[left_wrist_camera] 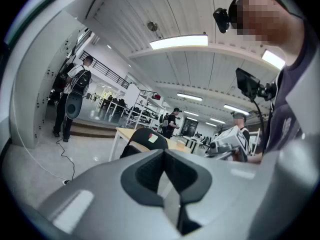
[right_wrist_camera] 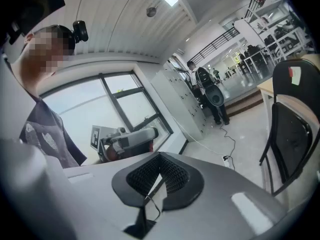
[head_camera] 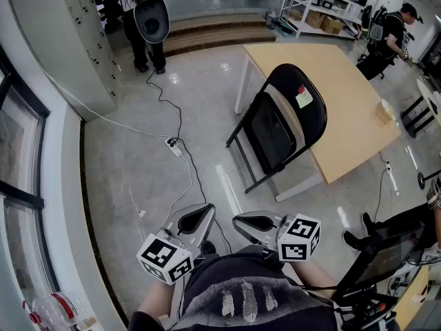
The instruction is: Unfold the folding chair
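Two things dominate the head view: the pale grey polished floor (head_camera: 131,178) and, standing on it, the light wooden worktop with white legs (head_camera: 344,95). Propped at the worktop's near long edge is the black folding chair with a thin metal frame (head_camera: 282,126). It is fully folded, seat flat against the backrest, a small sticker near its top. Nothing of the task appears done: the chair looks untouched and sits well apart from the person, so the approach, the grasp and the opening all seem to lie ahead. The worktop edge hems the chair in from behind, so the seat probably has to swing out toward the bare floor on the window side, where there is broad room. A black cable (head_camera: 201,179) and a white power strip (head_camera: 173,146) cross the floor between the person and the chair, a likely snag for feet or chair legs. Other people stand far off by the steps and shelves. Close to the person's body, the left gripper (head_camera: 195,219) and the right gripper (head_camera: 255,221) both have their jaws pressed together with nothing between them.
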The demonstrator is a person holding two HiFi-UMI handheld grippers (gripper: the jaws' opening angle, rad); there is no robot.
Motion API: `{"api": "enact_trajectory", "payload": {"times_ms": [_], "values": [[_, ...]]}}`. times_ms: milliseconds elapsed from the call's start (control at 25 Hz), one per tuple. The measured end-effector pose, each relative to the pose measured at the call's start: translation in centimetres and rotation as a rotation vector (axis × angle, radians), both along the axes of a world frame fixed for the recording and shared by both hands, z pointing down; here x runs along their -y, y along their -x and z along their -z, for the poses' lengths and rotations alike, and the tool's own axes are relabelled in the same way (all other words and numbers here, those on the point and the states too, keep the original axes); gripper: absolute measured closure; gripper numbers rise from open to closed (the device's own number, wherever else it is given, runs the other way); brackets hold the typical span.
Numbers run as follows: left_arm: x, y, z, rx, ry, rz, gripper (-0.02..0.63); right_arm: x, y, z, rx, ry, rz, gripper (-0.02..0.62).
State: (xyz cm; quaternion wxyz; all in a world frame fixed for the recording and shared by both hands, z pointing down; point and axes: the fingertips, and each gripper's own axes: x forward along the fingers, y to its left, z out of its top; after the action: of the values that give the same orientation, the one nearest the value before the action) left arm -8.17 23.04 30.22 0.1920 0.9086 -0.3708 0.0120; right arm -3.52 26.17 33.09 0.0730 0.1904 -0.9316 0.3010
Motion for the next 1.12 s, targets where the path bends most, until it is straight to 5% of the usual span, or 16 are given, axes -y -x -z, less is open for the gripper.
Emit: {"api": "enact_trajectory", "payload": {"times_ms": [120,280,680,920,1120], "values": [[0.6,2.3,-0.3,-0.014,0.001,-0.002,0.606,1.6,0.9,-0.9,-0.093,-0.016,-0.077,0.594],[1.0,4.0,-0.4,-0.044,-0.003,0.006,0.606,3.3,1.9,-0.6,-0.062,0.002,-0.115,0.594],[3.8,5.8,0.3,-0.028,-0.015,0.061,0.606,5.8,5.5,-0.9,-0.048,-0.005,-0.017,0.594],[6.8,3.4,0.4,0.022,0.003,0.067,0.606,9.0,3.8,-0.5,0.001,-0.004,0.003,0.594],[10.5,-2.0,0.3,0.055,0.016,0.04,0.606,12.7,-1.5,-1.5,0.03,0.014,-0.022,0.594]]}}
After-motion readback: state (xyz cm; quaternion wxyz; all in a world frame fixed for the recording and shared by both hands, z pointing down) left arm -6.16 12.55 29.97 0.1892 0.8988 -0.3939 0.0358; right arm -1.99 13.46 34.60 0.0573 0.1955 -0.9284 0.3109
